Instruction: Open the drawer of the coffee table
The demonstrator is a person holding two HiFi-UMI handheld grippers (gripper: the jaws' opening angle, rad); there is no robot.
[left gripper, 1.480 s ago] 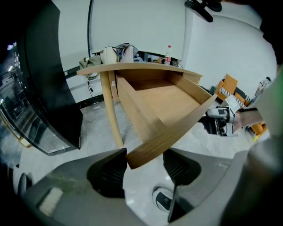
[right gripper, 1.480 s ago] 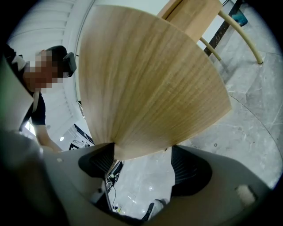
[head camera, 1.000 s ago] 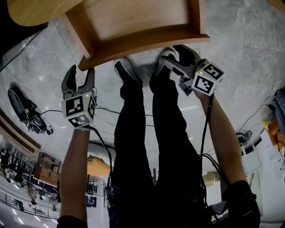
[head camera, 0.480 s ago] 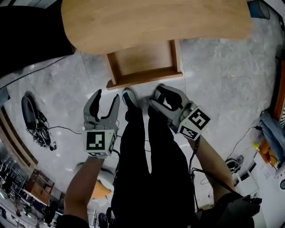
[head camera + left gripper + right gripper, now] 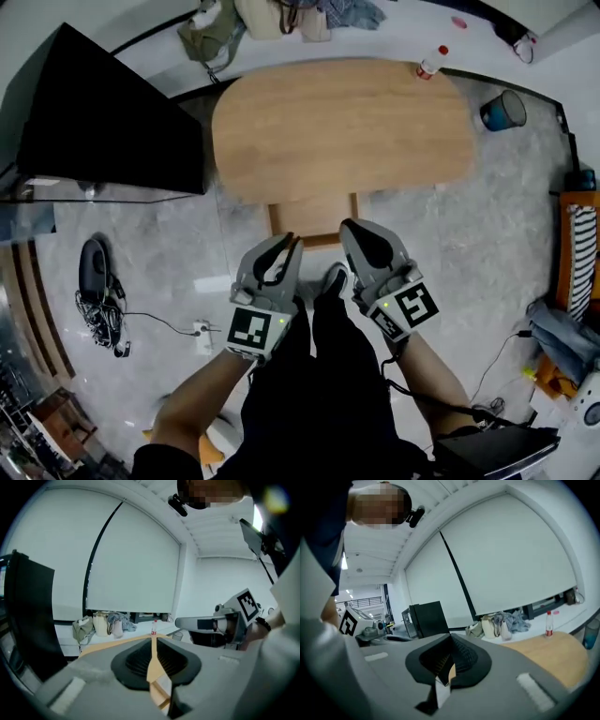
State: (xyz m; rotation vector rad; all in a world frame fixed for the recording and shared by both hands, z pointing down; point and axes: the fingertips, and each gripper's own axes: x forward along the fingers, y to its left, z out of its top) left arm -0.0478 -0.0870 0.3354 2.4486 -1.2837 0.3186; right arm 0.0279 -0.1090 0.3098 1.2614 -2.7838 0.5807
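The light-wood drawer [image 5: 314,214] stands pulled out from the oval wooden tabletop's [image 5: 342,122] near edge. It looks rigid and easy-sliding, best gripped at its front panel. Nearby, the left gripper [image 5: 292,246] is closing on nothing, and the right gripper [image 5: 349,230] is fully closed and empty.

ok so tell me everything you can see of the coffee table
The coffee table has a long top of light wood with rounded ends. It is bare except for a clear, red-capped bottle standing at its far right corner. From the middle of its near edge, a shallow wooden drawer stands open toward the person's feet, and the part in view looks empty. The legs are hidden under the top. The table stands on a grey stone-look floor, with a black cabinet close beside its left end.
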